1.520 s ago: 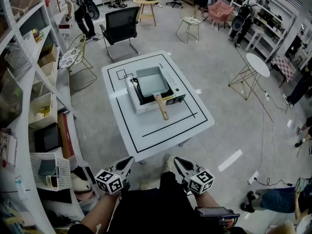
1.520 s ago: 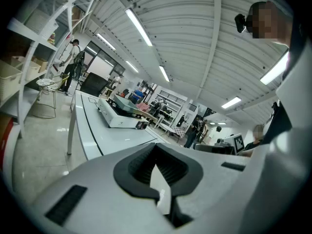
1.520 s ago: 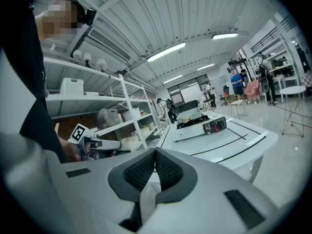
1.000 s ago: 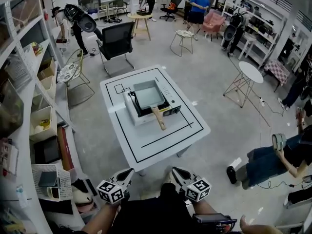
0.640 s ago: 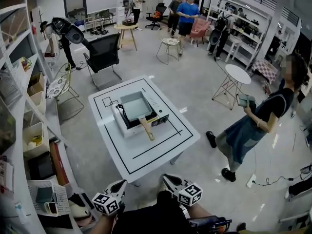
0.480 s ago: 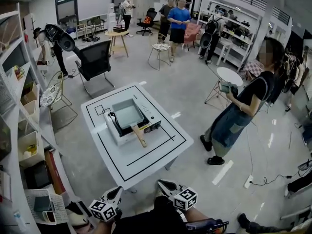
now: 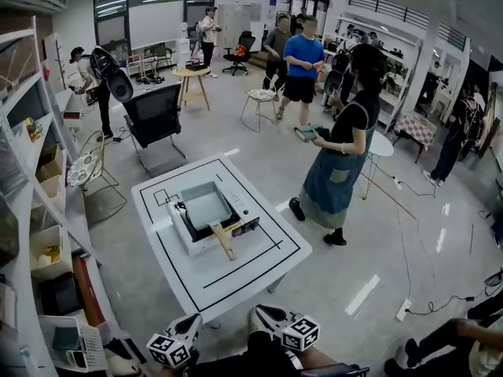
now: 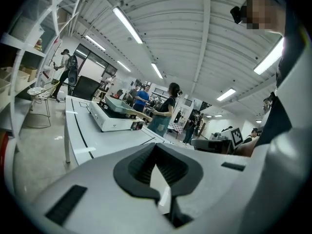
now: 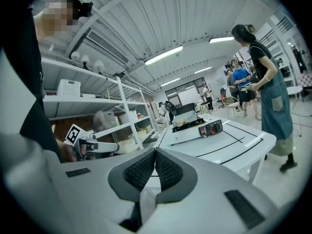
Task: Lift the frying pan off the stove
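Note:
A square grey frying pan with a wooden handle sits on a white portable stove in the middle of a white table. The handle points toward me. My left gripper and right gripper hang low at the picture's bottom edge, short of the table and well away from the pan. Both are shut with nothing between the jaws. The left gripper view shows its shut tips with the pan far ahead. In the right gripper view its tips meet and the stove stands far off.
A person in a denim apron stands just right of the table. A black office chair is behind it, and white shelving runs along the left. A small round table and more people are farther back.
The head view has tipped upward, so the table sits lower and the room's far end shows. The person in the apron has walked from the right to the table's side. Both grippers stay low and shut.

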Available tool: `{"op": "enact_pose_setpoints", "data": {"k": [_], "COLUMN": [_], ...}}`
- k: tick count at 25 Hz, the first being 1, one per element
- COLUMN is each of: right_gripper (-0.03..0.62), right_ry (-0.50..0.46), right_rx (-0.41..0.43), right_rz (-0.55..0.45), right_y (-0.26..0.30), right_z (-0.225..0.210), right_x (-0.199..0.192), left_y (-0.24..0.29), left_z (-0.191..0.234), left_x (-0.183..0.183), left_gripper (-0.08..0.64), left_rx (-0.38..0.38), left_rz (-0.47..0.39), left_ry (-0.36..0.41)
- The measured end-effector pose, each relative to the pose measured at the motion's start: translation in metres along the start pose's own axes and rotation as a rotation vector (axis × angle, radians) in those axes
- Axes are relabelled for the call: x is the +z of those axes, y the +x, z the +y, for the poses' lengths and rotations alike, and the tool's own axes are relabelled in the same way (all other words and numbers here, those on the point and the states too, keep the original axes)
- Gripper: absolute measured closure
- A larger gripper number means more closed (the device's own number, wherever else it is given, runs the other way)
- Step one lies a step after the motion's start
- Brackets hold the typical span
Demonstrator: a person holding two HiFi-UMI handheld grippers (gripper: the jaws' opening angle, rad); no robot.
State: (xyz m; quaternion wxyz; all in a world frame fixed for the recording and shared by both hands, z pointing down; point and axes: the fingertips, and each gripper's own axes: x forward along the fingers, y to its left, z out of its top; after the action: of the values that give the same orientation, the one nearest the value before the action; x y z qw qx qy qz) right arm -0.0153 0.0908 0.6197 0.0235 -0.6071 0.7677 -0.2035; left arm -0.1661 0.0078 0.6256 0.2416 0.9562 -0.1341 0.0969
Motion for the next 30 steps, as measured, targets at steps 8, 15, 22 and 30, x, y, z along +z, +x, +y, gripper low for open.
{"op": "enact_pose_setpoints", "data": {"k": [8,15,22,30], "right_gripper": [0.566,0.566,0.566,0.566], "right_ry": [-0.007,-0.014,-0.02,0.007], "right_rx": [0.017,0.04,0.069,0.11], "right_rz": [0.007,0.021,0.041,0.052], "right_y": [0.012,0.034,0.066,0.105], "right_z": [-0.026,-0.051,-0.087,-0.132], "right_x": [0.014,0.032,0.051,0.075], "left_y": [0.021,0.045,0.08,0.113], "left_z": [0.005,0.021,0.04,0.071], "left_x": [0.012,0.028,0.057,0.079], "left_gripper": [0.552,0.551,0.551,0.551], "left_rx": [0.021,0.056,0.083,0.169], "left_rz": [-0.008,-0.015,-0.037,-0.03], "left_ry": [0.007,-0.01,-0.034,-0.04]}}
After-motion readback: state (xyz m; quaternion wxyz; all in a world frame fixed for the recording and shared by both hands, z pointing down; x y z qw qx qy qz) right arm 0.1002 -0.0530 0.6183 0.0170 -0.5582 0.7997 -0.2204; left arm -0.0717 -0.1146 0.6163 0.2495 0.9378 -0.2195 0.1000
